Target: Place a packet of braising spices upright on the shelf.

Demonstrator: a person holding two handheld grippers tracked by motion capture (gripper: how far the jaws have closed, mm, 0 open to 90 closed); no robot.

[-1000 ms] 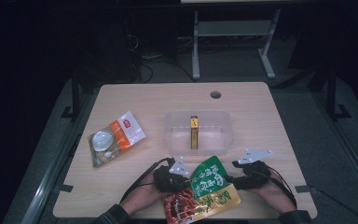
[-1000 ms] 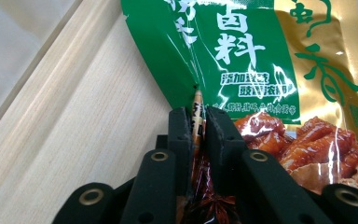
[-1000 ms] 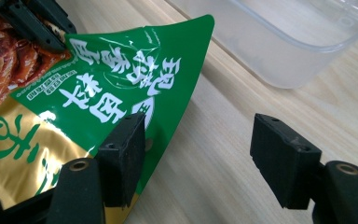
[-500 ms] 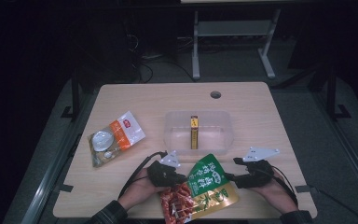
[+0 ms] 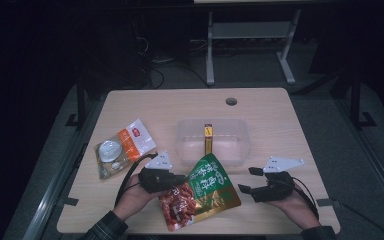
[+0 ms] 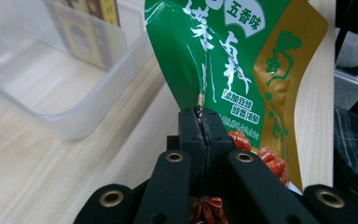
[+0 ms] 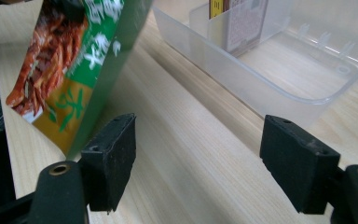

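High view: I see my left gripper (image 5: 177,180) at lower centre-left, clenched on the left edge of the green snack pouch (image 5: 202,195), which lies in the lower middle of the frame, its top corner just in front of the clear plastic bin (image 5: 215,145). The left forearm enters from the bottom edge and angles up to the right. My right gripper (image 5: 247,181) sits at lower right, its hand resting low on the table (image 5: 280,120), with the jaws pointing left, released and apart from the pouch (they have just been opening, nothing between them).

Left gripper view: the jaws meet at lower centre, pinching a crease of the green snack pouch (image 6: 242,70); the clear plastic bin (image 6: 74,112) fills the upper left.

Right gripper view: the right gripper (image 7: 198,154) has its pads wide apart over bare wood; the green snack pouch (image 7: 79,60) hangs tilted at upper left, beside the left pad.
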